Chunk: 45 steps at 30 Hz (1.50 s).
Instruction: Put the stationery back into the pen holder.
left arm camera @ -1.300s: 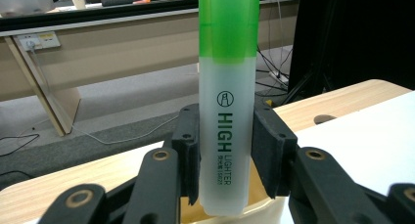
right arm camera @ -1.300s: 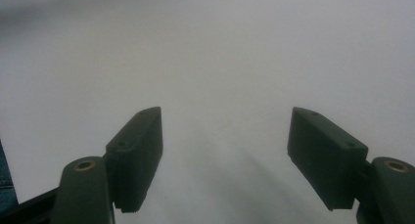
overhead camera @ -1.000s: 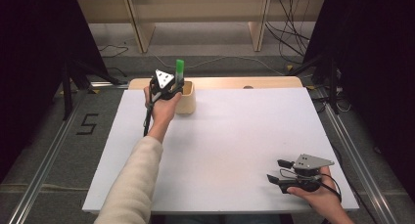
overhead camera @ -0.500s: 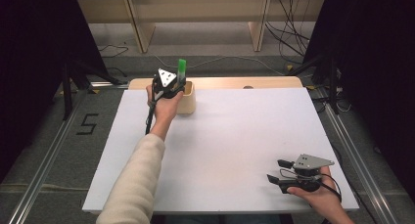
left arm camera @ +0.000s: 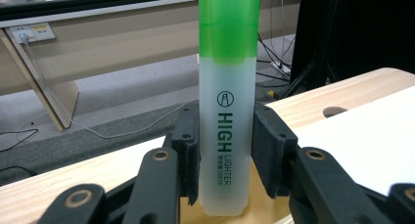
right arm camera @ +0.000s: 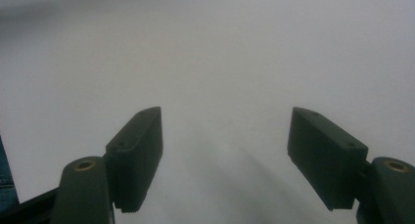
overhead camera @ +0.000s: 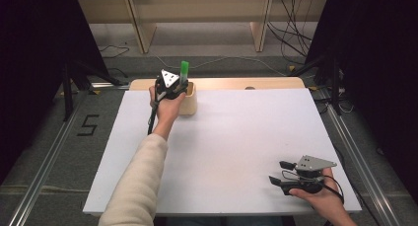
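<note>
In the upper left of the high view my left gripper [overhead camera: 178, 87] clamps a green highlighter [overhead camera: 184, 71] upright by its pale barrel, cap up, just above the small wooden box [overhead camera: 189, 103] at the white table's [overhead camera: 236, 147] far edge. My right gripper [overhead camera: 282, 172] rests at the lower right, jaws spread wide with nothing between them.

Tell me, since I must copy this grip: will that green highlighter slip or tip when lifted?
The highlighter looks rigid, smooth plastic, so it may slide between the left gripper's pads. It is probably light. Held upright near its base, it could tilt over the wooden holder.
</note>
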Motion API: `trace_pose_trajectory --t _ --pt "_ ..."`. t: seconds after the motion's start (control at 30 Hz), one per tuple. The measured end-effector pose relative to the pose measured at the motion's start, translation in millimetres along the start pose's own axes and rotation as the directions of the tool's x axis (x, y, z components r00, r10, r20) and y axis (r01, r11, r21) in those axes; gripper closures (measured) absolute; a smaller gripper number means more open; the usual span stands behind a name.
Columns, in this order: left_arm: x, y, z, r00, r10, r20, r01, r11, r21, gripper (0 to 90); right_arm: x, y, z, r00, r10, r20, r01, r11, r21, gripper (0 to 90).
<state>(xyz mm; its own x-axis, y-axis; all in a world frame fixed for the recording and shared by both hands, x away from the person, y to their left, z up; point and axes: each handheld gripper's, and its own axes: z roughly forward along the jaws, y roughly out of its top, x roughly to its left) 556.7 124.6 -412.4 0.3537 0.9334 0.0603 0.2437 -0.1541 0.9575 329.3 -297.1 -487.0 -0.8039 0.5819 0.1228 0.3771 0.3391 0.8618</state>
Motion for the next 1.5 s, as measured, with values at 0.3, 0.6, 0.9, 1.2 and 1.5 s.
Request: trace_pose_trajectory --t 0.3,0.6,0.9,1.2,1.5 --pt "1.4 1.2 -7.8 0.9977 -0.067 -0.013 0.068 0.9957 0.064 27.9 0.4 -0.1 0.5 0.9999 0.006 -0.013 -0.006 1.000 -0.001 29.7" --pt "-3.9 11.1 -28.2 0.9998 -0.010 -0.014 0.012 0.9926 0.121 17.4 0.9 0.4 0.4 1.0000 0.000 -0.001 0.000 1.000 0.004 29.7" --pt "-5.8 14.7 -44.9 0.9998 0.014 0.011 -0.016 0.9817 0.190 17.4 0.9 0.4 0.6 1.0000 0.000 0.000 0.000 1.000 0.004 29.7" --pt "-6.8 10.8 -63.2 0.9987 0.037 0.035 -0.044 0.9739 0.223 17.4 1.0 0.4 0.7 1.0000 0.000 0.002 0.000 1.000 0.003 29.5" --pt "-13.0 10.1 -83.4 0.9957 0.068 0.063 -0.081 0.9672 0.241 18.2 1.5 0.6 0.8 1.0000 0.002 0.007 -0.002 1.000 0.004 29.5"
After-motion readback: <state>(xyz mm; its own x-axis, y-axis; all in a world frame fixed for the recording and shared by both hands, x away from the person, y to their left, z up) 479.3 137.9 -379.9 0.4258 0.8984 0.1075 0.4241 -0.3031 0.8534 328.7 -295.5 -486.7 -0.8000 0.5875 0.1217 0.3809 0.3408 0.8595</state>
